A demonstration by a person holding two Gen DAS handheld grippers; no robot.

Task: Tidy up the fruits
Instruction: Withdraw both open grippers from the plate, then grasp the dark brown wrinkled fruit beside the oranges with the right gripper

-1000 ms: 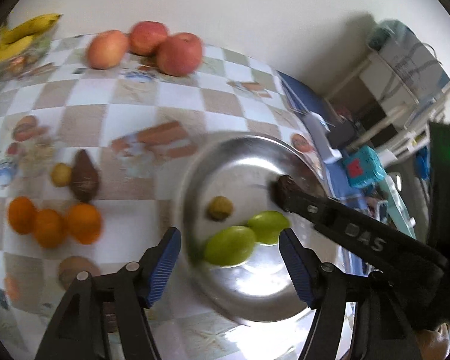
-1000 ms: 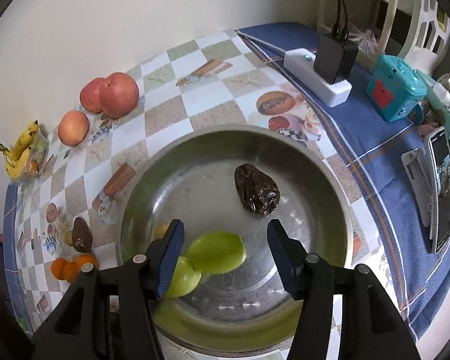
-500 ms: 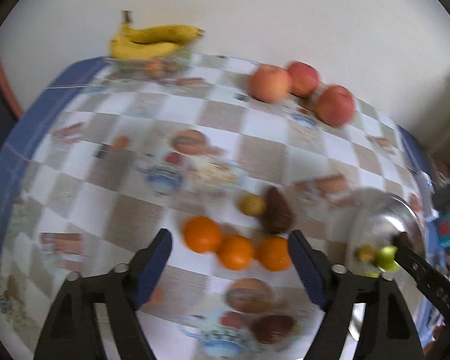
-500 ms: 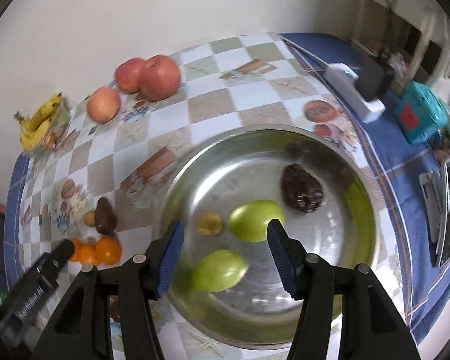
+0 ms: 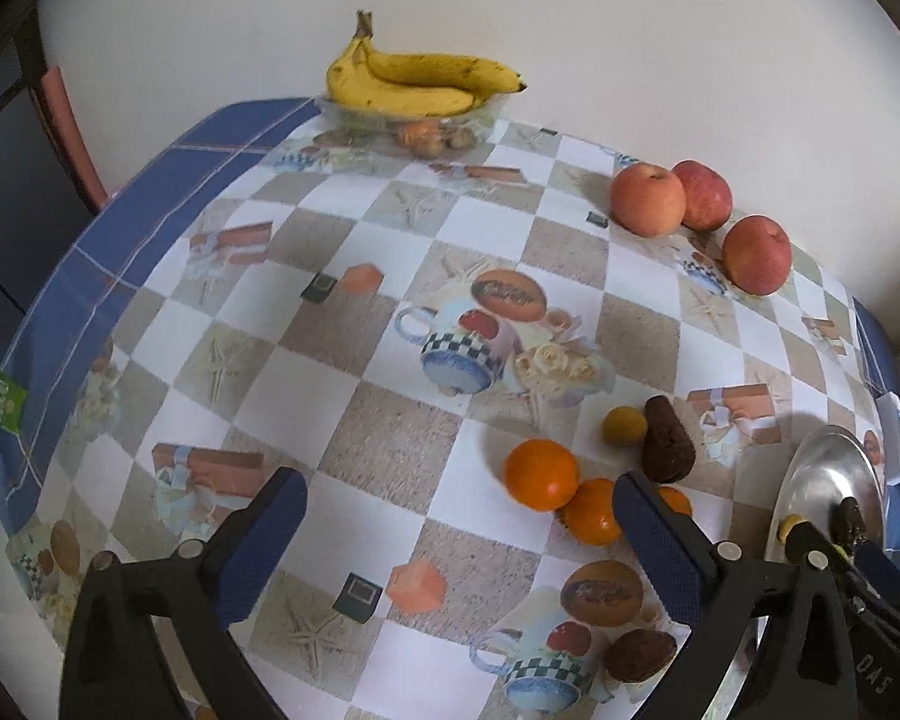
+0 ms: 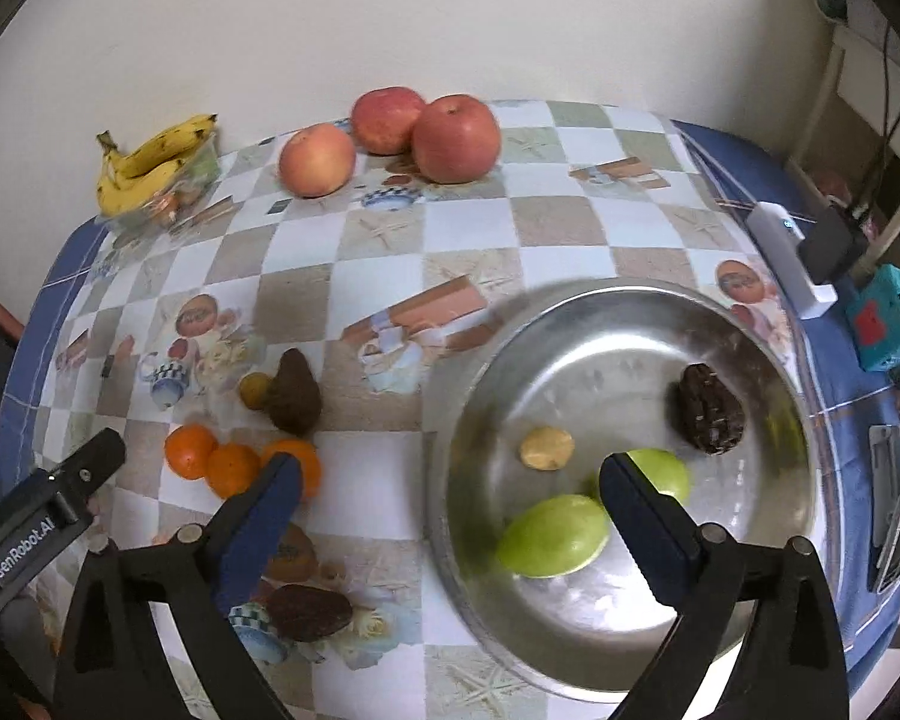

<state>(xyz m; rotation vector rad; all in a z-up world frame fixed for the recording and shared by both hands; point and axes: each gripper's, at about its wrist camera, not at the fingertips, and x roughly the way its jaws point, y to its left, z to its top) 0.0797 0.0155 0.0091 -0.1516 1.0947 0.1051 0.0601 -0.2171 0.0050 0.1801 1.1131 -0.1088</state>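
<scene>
Left wrist view is showing the left tongs [image 5: 456,531], open and empty, having swung from the bowl [image 6: 624,480] toward the oranges [image 5: 540,474]. Right tongs [image 6: 450,504] are hanging open too, so an orange is probably next.

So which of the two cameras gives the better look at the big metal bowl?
The right wrist view: the metal bowl fills its right half, fruit inside visible. The left wrist view catches only a thin edge-on sliver at its right border.
</scene>
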